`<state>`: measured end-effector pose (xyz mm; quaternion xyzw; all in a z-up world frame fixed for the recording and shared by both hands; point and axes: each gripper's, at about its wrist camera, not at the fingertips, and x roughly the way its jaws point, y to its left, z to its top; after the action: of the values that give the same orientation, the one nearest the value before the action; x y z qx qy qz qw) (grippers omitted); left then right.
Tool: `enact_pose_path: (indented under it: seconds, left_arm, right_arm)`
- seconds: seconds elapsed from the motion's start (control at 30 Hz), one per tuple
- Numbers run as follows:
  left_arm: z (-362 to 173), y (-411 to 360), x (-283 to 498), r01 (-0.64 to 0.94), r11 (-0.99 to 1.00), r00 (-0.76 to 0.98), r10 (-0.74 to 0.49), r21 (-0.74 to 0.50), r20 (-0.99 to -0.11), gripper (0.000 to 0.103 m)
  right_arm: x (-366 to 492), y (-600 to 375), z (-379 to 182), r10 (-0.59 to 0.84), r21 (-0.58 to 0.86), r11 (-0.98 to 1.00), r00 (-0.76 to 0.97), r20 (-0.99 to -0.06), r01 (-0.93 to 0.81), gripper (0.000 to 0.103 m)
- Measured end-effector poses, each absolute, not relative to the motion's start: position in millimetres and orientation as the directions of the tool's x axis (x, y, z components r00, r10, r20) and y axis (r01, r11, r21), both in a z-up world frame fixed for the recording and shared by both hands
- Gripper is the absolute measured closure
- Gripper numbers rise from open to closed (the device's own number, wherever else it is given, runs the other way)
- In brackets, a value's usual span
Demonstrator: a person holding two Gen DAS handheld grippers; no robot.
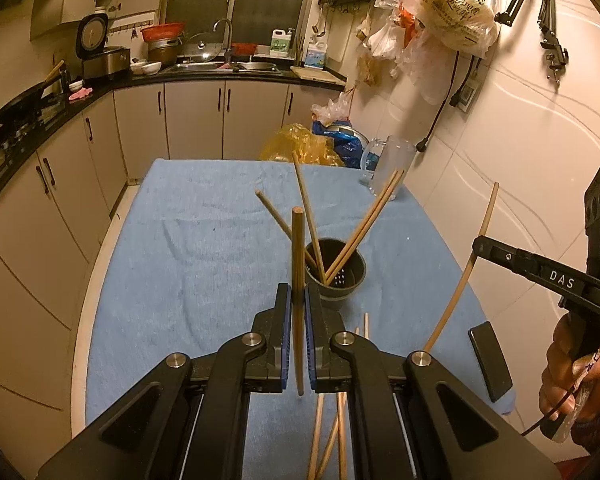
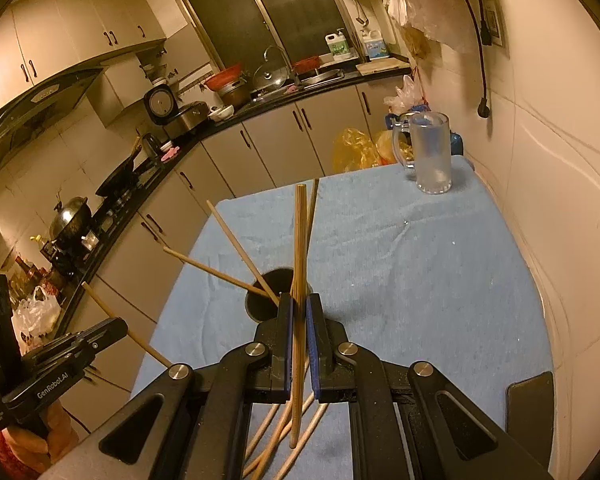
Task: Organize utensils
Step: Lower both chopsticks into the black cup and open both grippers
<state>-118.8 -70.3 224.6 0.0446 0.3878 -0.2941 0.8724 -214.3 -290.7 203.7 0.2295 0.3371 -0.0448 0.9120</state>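
Already four chopsticks lean in the dark holder, which stands mid-worktop on the blue cloth; several loose chopsticks lie flat at the near edge, so by this view you are roughly halfway through. Your left gripper has its fingers pinched on one upright chopstick, held clear of the cloth just short of the holder. Your right gripper likewise has its fingers pressed onto a second chopstick, upright, close to the holder's rim. Both sticks remain to be dropped in, then the loose ones. A glass mug stands at the far corner.
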Motion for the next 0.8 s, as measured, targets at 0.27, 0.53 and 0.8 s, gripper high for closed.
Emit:
enact_pose_path:
  seconds: [0.27, 0.53, 0.8]
  left_arm:
    - [245, -73, -107, 0.553, 0.815, 0.53, -0.506, -0.175, -0.681, 0.097]
    - [277, -81, -93, 0.566, 0.8, 0.543, -0.542, -0.197, -0.641, 0.097]
    - [300, -103, -73, 0.58, 0.789, 0.558, -0.565, -0.202, -0.607, 0.097]
  right_arm:
    - [-202, -302, 220, 0.079, 0.427, 0.87, 0.786, -0.613, 0.245, 0.096]
    - [-181, -320, 233, 0.078, 0.476, 0.836, 0.8, -0.594, 0.272, 0.096]
    - [-153, -333, 247, 0.045, 0.492, 0.819, 0.82, -0.57, 0.297, 0.096]
